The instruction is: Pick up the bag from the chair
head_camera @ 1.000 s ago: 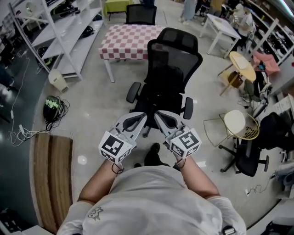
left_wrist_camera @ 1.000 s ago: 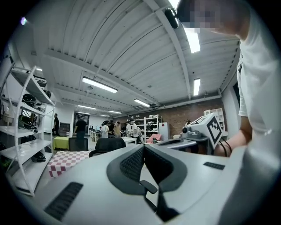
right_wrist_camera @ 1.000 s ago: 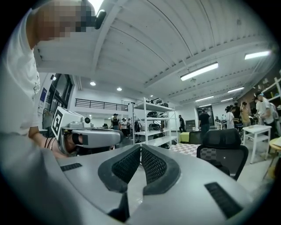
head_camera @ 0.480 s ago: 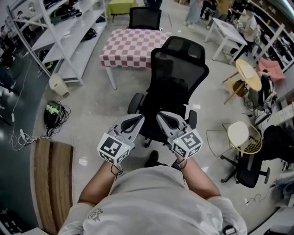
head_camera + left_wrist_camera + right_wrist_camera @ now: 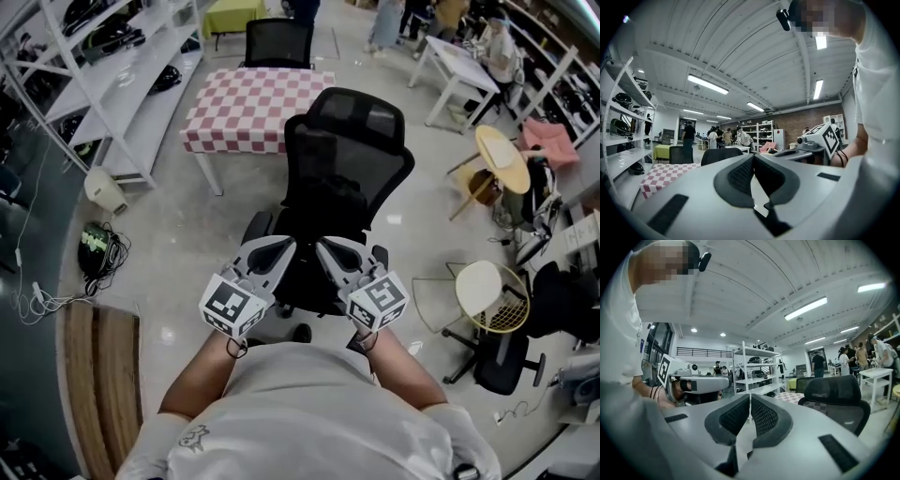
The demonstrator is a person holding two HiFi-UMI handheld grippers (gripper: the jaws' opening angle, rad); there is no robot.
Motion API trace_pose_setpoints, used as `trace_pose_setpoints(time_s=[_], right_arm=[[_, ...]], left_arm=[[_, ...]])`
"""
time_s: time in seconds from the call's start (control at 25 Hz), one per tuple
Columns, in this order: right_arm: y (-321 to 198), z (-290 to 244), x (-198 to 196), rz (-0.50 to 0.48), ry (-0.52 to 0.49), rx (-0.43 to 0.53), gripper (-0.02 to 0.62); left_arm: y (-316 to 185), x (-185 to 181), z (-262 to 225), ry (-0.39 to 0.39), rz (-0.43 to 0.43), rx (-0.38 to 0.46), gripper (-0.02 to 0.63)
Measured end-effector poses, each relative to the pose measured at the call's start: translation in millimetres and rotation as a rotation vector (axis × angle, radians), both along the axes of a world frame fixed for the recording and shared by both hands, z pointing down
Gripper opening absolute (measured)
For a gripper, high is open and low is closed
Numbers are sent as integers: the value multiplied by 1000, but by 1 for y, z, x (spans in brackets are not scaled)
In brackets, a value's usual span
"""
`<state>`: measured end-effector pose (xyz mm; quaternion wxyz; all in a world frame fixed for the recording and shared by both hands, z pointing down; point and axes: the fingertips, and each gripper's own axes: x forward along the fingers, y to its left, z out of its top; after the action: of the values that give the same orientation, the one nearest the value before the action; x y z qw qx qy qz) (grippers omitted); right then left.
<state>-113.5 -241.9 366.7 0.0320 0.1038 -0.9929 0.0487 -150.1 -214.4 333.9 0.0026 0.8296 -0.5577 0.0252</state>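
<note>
Office chair (image 5: 342,155): standing with its backrest toward the person.
Bag: probably lying on the seat, not showing plainly behind the mesh back.
Left gripper (image 5: 281,246), right gripper (image 5: 328,247): both hovering closed and empty, just behind the chair.
Advice: circling to the seat side, opening the jaws before reaching.

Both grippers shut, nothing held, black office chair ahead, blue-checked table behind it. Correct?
Wrong on one point: the table is checked red and white, not blue, as the head view shows. The rest stands: the left gripper and right gripper have their fingers together on nothing, with the black office chair ahead.
</note>
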Motion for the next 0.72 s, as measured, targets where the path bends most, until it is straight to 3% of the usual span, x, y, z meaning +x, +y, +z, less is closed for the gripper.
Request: trace_pose_setpoints(time_s=[0.44,0.72], right_arm=[[-75,8,9,142,-8,-32,35],[-103,5,-13,252,-3,-36,35]], left_arm=[[-86,4,7,7,143,-12,12],[-121,-21,6,12,260,-13,12]])
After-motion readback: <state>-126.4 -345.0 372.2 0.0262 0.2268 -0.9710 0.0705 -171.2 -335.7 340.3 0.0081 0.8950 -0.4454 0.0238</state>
